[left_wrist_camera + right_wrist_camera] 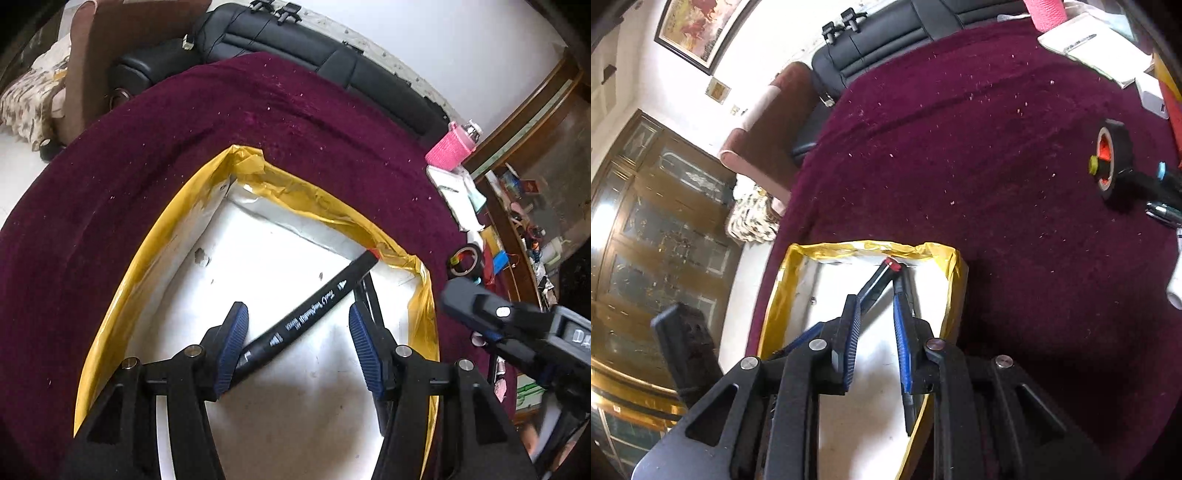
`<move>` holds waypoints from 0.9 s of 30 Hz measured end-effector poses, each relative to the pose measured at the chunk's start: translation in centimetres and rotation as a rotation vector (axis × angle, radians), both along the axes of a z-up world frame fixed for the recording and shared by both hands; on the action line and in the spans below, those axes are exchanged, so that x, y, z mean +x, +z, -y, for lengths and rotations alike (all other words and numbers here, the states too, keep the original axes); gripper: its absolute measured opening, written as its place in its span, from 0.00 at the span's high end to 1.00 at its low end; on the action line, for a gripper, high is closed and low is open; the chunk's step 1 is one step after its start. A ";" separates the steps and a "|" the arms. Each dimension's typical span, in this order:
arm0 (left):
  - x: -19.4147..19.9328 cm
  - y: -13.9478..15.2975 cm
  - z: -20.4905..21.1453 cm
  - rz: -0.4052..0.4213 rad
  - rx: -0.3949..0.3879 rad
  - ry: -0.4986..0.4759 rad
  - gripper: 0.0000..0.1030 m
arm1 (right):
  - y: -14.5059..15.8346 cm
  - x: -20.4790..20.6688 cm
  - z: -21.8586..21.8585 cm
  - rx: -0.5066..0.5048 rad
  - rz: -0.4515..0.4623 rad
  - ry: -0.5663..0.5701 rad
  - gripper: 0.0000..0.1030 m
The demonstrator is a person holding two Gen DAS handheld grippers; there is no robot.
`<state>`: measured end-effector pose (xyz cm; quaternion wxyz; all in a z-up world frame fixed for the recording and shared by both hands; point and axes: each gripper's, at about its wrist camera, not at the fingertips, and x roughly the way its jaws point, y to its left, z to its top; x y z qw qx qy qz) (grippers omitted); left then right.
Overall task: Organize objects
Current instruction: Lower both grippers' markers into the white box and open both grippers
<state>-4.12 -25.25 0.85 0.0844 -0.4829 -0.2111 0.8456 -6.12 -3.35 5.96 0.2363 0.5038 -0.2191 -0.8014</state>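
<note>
A white box with a yellow taped rim (155,240) (849,245) sits on the maroon tablecloth (184,129). A black marker (317,302) (877,280) with white lettering lies slantwise inside, its red tip in the far corner. My left gripper (298,308) hangs open over the box with the marker loose between its blue pads; its body shows at the left of the right wrist view. A second dark pen (371,291) (908,406) lies along the box's right wall. My right gripper (874,301) hovers over the same box, nearly shut, with nothing in the narrow slit.
A black tape roll (1113,158) (465,260) stands on the cloth to the right, with more pens (1163,210) beside it. A pink-sleeved bottle (445,149) and a notebook (1086,44) lie further back. A black sofa (295,44) runs behind the table.
</note>
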 end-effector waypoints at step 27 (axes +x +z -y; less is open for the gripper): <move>3.4 2.0 0.8 0.007 -0.165 0.122 0.50 | 6.1 9.0 -19.9 0.093 -0.232 -0.250 0.80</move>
